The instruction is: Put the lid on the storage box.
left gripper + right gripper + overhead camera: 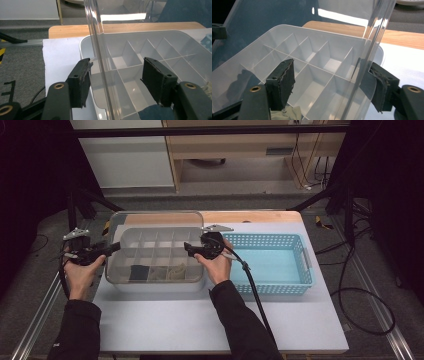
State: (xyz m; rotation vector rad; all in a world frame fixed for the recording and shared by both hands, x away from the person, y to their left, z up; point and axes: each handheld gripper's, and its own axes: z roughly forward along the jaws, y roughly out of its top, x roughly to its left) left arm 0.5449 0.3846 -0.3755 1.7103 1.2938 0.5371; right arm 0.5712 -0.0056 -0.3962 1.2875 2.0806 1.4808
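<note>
A translucent grey organiser box (116, 279) with several divided compartments sits on the table. Its clear lid (155, 220) stands raised over it. My left gripper (114, 247) is at the box's left side. In the left gripper view its jaws (116, 62) stand open astride the lid's edge (100, 57), with gaps on both sides. My right gripper (189, 249) is at the box's right side, and its open jaws (331, 63) straddle the lid's other edge (364, 62). A dark cloth piece (139, 271) and pale pieces (167, 271) lie in the near compartments.
An empty blue mesh basket (262, 237) stands just right of the box. A white sheet (175, 320) covers the table, with a wooden strip (250, 216) along its far edge. Cables (360, 290) trail on the floor to the right.
</note>
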